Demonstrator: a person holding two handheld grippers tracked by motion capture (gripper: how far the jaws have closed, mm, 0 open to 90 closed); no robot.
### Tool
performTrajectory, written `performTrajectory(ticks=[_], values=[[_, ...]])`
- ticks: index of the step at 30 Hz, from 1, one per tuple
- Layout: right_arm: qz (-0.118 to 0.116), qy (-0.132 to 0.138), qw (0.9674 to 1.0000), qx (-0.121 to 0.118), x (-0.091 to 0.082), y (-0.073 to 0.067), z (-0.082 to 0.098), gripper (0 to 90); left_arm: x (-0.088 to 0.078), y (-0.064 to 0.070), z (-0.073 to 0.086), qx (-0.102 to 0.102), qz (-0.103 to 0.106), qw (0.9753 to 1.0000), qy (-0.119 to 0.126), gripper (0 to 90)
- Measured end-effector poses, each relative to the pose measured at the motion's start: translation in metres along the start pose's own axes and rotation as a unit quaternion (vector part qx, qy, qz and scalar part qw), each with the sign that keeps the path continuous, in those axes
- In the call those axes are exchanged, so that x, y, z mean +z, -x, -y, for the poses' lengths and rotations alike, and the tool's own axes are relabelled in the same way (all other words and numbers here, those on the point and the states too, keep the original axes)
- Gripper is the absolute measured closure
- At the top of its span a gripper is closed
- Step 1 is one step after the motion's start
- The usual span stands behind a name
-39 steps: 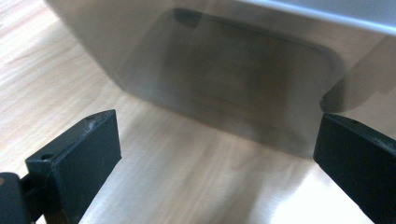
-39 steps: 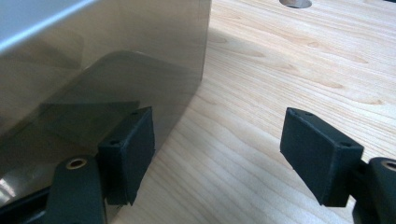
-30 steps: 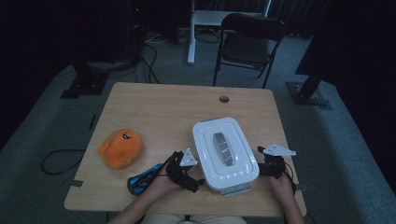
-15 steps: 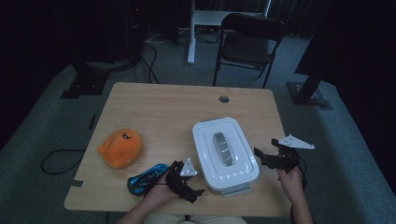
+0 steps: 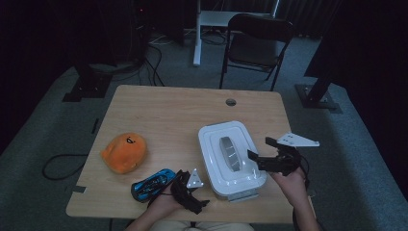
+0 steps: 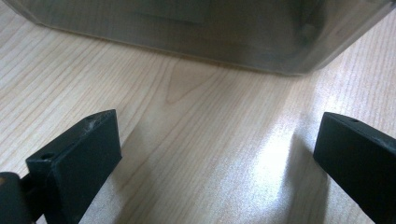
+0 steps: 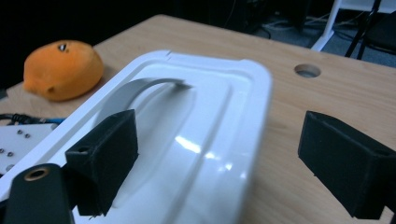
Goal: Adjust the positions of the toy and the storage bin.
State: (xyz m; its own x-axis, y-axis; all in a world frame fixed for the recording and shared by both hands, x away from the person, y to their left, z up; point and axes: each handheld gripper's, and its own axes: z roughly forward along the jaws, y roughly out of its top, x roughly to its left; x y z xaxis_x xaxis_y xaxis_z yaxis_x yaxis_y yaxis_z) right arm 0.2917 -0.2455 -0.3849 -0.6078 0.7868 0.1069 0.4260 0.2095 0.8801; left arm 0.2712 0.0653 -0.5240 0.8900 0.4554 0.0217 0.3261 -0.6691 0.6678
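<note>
Lying flat, white lidded box (image 5: 231,156), long axis running near-to-far, handle (image 5: 229,153) along it.

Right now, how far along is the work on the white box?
Done: lid sits flat on the white box, handle down. In hand: nothing; right gripper hangs open over the box's right edge, its jaws just opened, and left gripper is open on the table by the box's near corner. Left: orange plush and blue toy car lie outside, untouched.
</note>
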Motion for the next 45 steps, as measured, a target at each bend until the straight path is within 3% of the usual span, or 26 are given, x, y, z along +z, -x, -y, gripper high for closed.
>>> performTrajectory(ticks=[7, 11, 17, 21, 26, 31, 37, 45], values=[[-0.005, -0.038, 0.9992, -0.014, 0.018, -0.029, 0.000, 14.7, 0.001, 0.001, 0.001, 0.001, 0.002, 1.0000, 0.008, 1.3], [-0.006, -0.043, 0.9988, -0.023, 0.026, -0.042, 0.003, 19.0, 0.001, 0.002, 0.000, -0.001, 0.000, 1.0000, 0.007, 1.3], [0.001, -0.057, 0.9974, -0.044, 0.029, -0.055, 0.003, 31.6, 0.001, 0.003, 0.000, -0.003, -0.002, 1.0000, 0.007, 1.3], [-0.008, -0.062, 0.9970, -0.046, 0.028, -0.062, 0.005, 40.9, 0.001, 0.003, 0.000, -0.004, -0.002, 1.0000, 0.008, 1.3], [-0.013, -0.064, 0.9971, -0.039, 0.028, -0.066, 0.009, 48.2, 0.001, 0.003, 0.000, -0.005, -0.003, 1.0000, 0.008, 1.3], [-0.011, -0.078, 0.9958, -0.047, 0.030, -0.069, 0.010, 55.2, 0.001, 0.003, 0.000, -0.005, -0.003, 1.0000, 0.008, 1.3], [-0.008, -0.077, 0.9964, -0.036, 0.029, -0.067, 0.012, 64.1, 0.001, 0.003, 0.000, -0.005, -0.003, 1.0000, 0.008, 1.3], [-0.016, -0.077, 0.9965, -0.028, 0.028, -0.066, 0.012, 65.2, 0.001, 0.003, 0.000, -0.005, -0.003, 1.0000, 0.008, 1.3]])
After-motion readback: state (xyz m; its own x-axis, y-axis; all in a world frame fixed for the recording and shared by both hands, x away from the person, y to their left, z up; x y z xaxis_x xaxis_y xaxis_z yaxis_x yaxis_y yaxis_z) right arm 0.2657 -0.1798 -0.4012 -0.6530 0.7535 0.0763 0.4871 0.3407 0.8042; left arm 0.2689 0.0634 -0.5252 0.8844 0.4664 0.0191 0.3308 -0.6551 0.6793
